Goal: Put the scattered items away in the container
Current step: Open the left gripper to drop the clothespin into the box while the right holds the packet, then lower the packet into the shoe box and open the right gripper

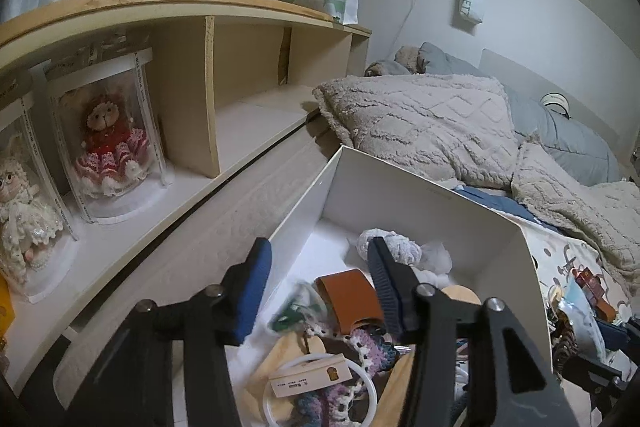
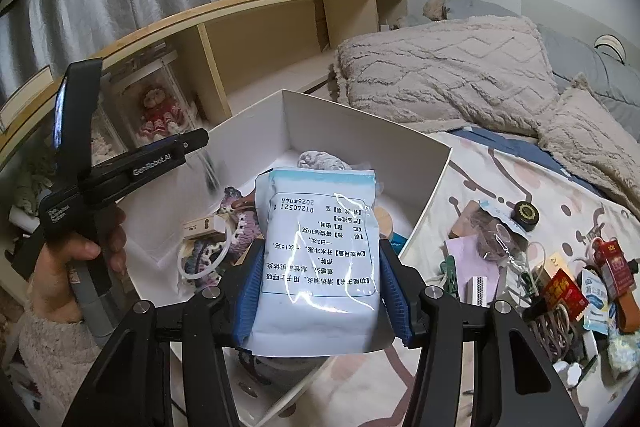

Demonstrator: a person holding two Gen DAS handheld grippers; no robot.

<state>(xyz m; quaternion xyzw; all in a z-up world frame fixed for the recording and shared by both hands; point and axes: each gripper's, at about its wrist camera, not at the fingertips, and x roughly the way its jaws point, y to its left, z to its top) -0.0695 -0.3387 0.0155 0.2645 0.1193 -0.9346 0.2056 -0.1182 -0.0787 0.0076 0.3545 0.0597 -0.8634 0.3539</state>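
The right tool (image 2: pixel 320 291) grips a pale blue sealed pouch (image 2: pixel 318 259) by its lower side edges, holding it above the near rim of the white box (image 2: pixel 424 203) on the bed; it looks light, soft and slick, so a hold across its flat sides seems safest. The left tool (image 1: pixel 320 279) stands released over the box with nothing between its pads, above a brown leather loop (image 1: pixel 352 301) and crochet pieces. The pouch bears Chinese print with "01240521"; the left tool reads "GenRobot.AI".
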